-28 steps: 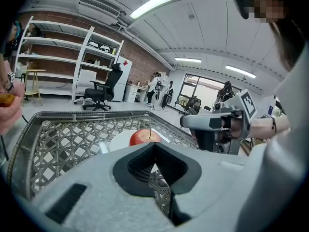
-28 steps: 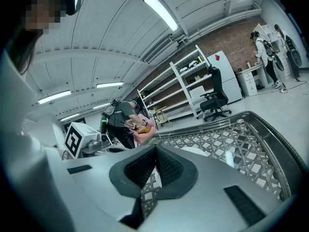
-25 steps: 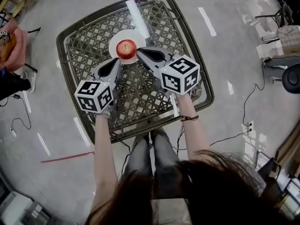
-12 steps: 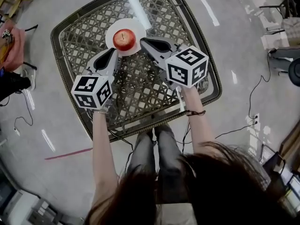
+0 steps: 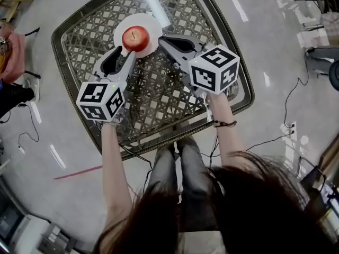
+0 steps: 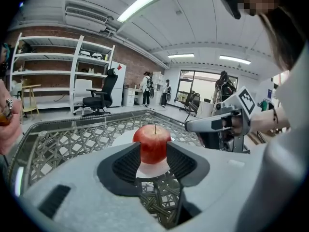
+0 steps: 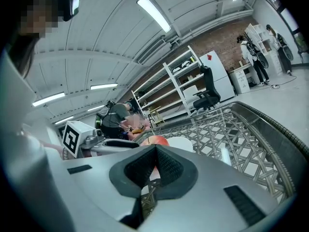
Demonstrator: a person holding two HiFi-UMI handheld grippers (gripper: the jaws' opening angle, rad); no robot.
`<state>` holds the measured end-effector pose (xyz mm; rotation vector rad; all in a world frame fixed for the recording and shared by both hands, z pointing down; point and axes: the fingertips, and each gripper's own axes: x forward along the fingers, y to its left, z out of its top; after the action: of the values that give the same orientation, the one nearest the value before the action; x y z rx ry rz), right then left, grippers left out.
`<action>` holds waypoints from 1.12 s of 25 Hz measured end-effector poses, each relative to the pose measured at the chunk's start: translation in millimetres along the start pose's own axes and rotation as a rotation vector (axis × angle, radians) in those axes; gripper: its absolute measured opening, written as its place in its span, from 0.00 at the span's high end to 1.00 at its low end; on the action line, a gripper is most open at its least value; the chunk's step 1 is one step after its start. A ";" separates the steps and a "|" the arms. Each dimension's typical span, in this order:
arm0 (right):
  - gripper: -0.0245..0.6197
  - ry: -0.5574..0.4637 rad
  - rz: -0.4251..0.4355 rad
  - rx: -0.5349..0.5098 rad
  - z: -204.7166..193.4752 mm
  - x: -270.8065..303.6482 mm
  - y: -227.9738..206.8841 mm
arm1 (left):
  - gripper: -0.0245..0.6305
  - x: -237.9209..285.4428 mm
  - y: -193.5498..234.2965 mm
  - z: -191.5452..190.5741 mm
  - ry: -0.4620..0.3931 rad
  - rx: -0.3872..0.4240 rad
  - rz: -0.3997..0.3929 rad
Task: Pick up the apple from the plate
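Item: red apple (image 5: 135, 37), round, stem up, standing upright in the middle of a round white plate (image 5: 151, 29). The plate rests on the far part of a square glass-topped table (image 5: 159, 102) with a brown woven lattice and a dark raised rim.

Left gripper (image 5: 126, 51): grey, with black ribbed pads, reaching the plate's near-left rim. Its jaws have just been opening and now stand spread. In the left gripper view the apple fills the gap at their tips, while the head view puts it just past them. The pads do not press on it.

Right gripper (image 5: 161, 38): same make, with its tip at the plate's right rim, just beside the apple. Its jaws are pressed together with nothing between them. It flanks the apple on the side opposite the left gripper.

Fittings: each gripper carries a white marker cube with black squares, left (image 5: 100, 100) and right (image 5: 214, 69).

Surroundings:
- Bright streak (image 5: 152, 3) across the glass beyond the plate.
- Glossy grey floor with black cables (image 5: 296, 110) and a red line (image 5: 79, 172).
- The person's grey-trousered legs (image 5: 175, 173) against the table's near edge.
- White open shelving (image 6: 63, 76) and a black office chair (image 6: 101, 98) before a brick wall.
- People standing far back (image 6: 146, 88).
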<state>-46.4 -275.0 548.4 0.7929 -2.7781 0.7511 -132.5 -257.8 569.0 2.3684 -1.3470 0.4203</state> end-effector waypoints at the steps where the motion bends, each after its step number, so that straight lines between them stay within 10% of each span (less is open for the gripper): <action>1: 0.95 0.000 0.000 0.000 -0.6 0.0 -0.4 | 0.71 0.5 0.2 -0.1 -0.001 0.002 0.001; 28: 0.95 -0.003 -0.013 0.019 -10.0 3.1 -10.0 | 0.36 27.5 -1.0 3.1 0.000 0.123 -0.057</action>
<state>-43.6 -278.6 562.1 0.8152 -2.7696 0.7756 -117.9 -279.5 578.0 2.4993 -1.2847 0.5006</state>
